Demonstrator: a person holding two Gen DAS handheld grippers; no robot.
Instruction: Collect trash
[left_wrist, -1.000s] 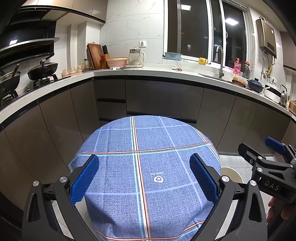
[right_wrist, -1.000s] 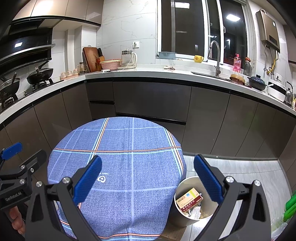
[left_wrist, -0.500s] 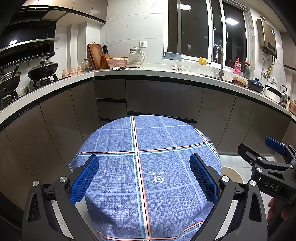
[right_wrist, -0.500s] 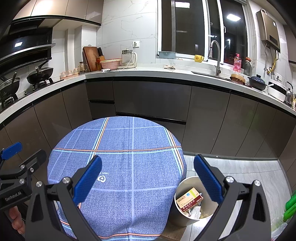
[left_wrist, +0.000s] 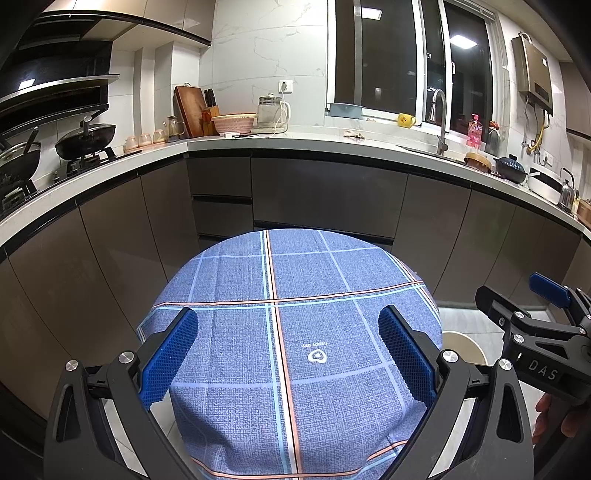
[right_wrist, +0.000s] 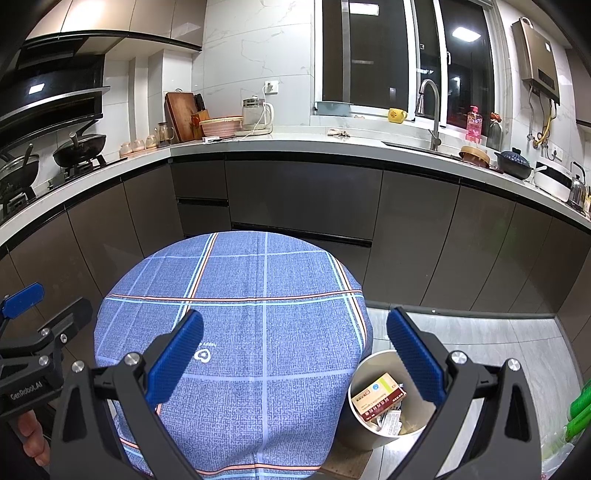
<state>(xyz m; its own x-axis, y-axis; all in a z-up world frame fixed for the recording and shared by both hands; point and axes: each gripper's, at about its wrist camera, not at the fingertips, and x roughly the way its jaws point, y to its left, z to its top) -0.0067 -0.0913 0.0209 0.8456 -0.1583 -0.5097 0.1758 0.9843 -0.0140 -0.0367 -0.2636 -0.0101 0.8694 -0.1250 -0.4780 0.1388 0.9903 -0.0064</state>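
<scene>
A round table with a blue plaid cloth fills the middle of both views; I see nothing lying on it. A white trash bin stands on the floor at the table's right; it holds a cardboard box and paper scraps. Its rim shows in the left wrist view. My left gripper is open and empty above the table's near edge. My right gripper is open and empty, its right finger over the bin.
Dark kitchen cabinets with a white countertop curve behind the table. Pans on a stove stand at the left, a sink faucet at the right. Grey floor tiles lie right of the table. Green items sit at the far right.
</scene>
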